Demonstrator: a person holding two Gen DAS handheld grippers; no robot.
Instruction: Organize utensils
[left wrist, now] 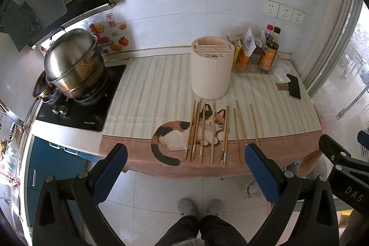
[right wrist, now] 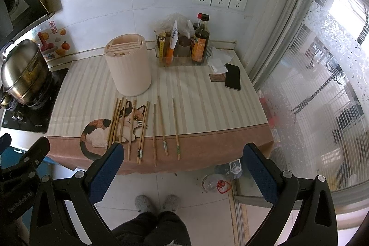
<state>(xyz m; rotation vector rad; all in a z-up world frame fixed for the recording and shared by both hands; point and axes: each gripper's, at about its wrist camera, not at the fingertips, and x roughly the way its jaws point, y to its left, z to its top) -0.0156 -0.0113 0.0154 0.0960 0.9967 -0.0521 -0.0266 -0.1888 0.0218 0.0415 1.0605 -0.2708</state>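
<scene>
Several wooden chopsticks [left wrist: 213,133] [right wrist: 143,128] lie side by side on a striped mat with a cat picture [left wrist: 161,93] [right wrist: 196,107]. Behind them stands a cream cylindrical utensil holder [left wrist: 211,68] [right wrist: 129,66] with slots in its top. My left gripper [left wrist: 185,153] hangs open in front of the counter's edge, above the floor, with nothing between its blue-padded fingers. Just as wide open and empty, my right gripper [right wrist: 182,152] is held at the same edge, short of the chopsticks' near ends.
A steel pot [left wrist: 71,61] [right wrist: 22,70] sits on the gas hob at left. Sauce bottles in a clear tray [left wrist: 263,57] [right wrist: 189,45] stand at the back right, with a black phone [left wrist: 294,85] [right wrist: 233,76] nearby. A frosted glass door is at right. Feet in slippers [right wrist: 156,203] stand on the floor below, beside plastic bottles [right wrist: 219,181].
</scene>
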